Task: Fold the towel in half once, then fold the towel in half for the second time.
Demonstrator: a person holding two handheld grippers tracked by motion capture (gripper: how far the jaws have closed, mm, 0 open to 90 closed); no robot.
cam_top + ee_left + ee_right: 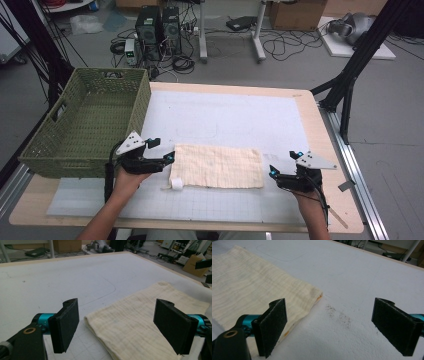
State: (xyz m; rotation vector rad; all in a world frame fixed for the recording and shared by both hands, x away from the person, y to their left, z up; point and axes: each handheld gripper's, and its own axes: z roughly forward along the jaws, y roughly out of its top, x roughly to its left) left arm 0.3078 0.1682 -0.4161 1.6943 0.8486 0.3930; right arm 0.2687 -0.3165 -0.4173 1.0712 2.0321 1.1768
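A: Where is the cloth [218,166] lying?

B: It is lying folded and flat on the white mat [225,120], at about six o'clock from the mat's centre. A small white tag [176,183] is sticking out at its near left corner.

A: And the grippers?

B: The left gripper [167,159] is sitting at the cloth's nine o'clock end, jaws standing wide apart, the cloth's folded edge lying between them (not pinched). The right gripper [272,172] is hovering just off the three o'clock end, jaws also spread, gripping nothing.

A: Anything else?

B: A green woven basket [85,125] is sitting at ten o'clock, overhanging the table [320,165].
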